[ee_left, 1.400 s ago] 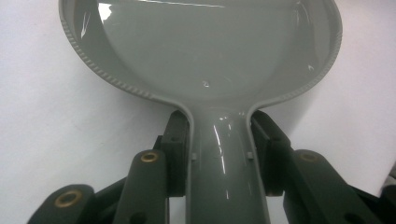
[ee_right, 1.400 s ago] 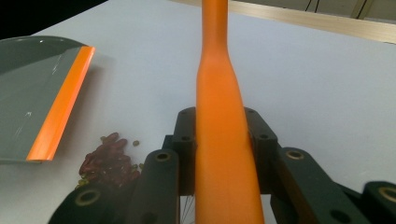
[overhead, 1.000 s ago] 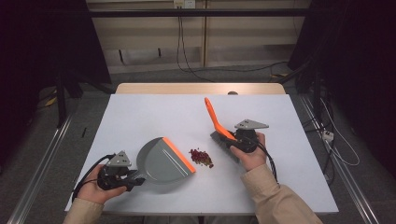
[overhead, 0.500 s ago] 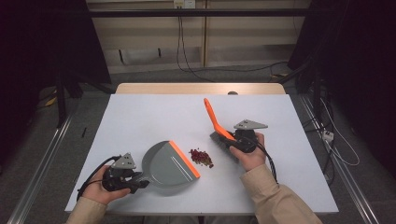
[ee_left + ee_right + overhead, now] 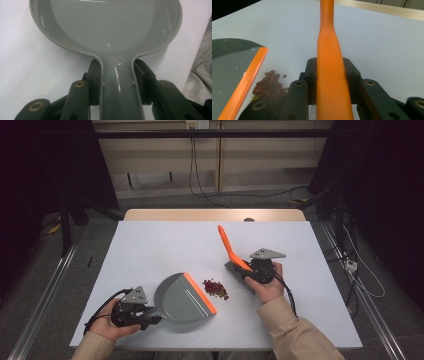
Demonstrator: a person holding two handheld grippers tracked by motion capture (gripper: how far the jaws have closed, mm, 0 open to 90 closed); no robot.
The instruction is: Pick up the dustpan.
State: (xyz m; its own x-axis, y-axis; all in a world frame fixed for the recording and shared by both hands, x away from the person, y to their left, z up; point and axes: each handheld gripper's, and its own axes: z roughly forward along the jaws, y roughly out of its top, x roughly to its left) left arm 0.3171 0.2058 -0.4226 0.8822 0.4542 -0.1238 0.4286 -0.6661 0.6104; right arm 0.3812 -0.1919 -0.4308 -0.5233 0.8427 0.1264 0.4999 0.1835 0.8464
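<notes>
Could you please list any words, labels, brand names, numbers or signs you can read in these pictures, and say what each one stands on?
None: no readable text stands on anything here.
The grey plastic dustpan with an orange lip is plain, with no label or brand mark.
The orange plastic brush handle is plain too.
The white table top carries no print.
The white wall socket plate at the top of the high view is too small to read.

Left gripper [image 5: 117, 80]: both black jaws clamp the narrow handle of the grey plastic dustpan [image 5: 110, 27], one pad on each side of the neck. The pan's rounded bowl spreads ahead, ribbed rim visible, glossy inside. It rests over the white tabletop [image 5: 30, 65]. Grey floor [image 5: 200, 72] at right edge.
</notes>
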